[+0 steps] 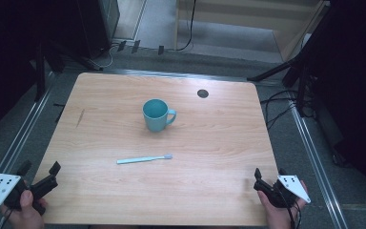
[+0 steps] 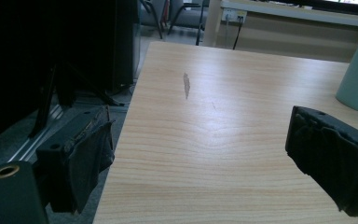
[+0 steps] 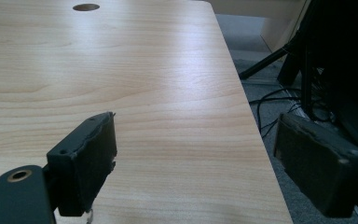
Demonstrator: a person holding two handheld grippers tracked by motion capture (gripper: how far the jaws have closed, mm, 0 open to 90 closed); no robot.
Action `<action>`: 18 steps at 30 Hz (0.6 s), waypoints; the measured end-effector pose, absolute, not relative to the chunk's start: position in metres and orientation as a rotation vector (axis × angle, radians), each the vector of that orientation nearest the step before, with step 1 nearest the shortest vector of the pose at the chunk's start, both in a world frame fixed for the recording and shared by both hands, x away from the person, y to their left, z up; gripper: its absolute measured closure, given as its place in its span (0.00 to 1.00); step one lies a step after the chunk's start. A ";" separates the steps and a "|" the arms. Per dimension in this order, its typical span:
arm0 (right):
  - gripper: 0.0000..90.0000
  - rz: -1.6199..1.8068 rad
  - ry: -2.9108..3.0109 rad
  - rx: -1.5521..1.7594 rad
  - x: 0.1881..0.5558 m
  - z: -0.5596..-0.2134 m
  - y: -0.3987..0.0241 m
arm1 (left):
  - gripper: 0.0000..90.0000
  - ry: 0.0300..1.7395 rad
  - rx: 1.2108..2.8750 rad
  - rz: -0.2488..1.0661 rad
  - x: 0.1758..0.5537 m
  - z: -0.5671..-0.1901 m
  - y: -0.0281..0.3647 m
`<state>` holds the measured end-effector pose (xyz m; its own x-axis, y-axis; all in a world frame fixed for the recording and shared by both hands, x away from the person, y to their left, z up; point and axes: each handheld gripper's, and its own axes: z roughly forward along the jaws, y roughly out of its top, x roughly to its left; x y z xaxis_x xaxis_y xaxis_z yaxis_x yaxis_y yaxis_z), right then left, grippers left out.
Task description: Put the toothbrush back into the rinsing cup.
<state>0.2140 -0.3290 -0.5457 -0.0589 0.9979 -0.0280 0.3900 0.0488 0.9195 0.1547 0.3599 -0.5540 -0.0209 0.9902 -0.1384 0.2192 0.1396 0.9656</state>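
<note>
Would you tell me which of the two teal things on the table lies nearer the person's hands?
The toothbrush, lying flat; the mug stands upright farther back.

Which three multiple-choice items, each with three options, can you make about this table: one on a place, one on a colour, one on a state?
1. Where does the toothbrush lie?
A. inside the mug
B. flat on the table, nearer the person than the mug
C. on the floor

2. What colour is the mug?
A. red
B. black
C. teal

3. How stand the jaws of the left gripper?
A. apart, holding nothing
B. shut on the toothbrush
C. shut on the mug

Answers: 1 B, it rests on the wood below the mug in the high view. 2 C, the high view shows teal. 3 A, bare table shows between them.
</note>
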 end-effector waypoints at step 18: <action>0.48 0.983 1.699 1.358 0.219 -0.539 -0.311 | 0.09 1.412 1.279 0.995 0.154 -0.554 0.358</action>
<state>0.2192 -0.3114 -0.5389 -0.1692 0.9821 -0.0826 0.4177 0.1474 0.8965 0.1543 0.3583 -0.5542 0.0011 0.9923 -0.1242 0.2172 0.1210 0.9686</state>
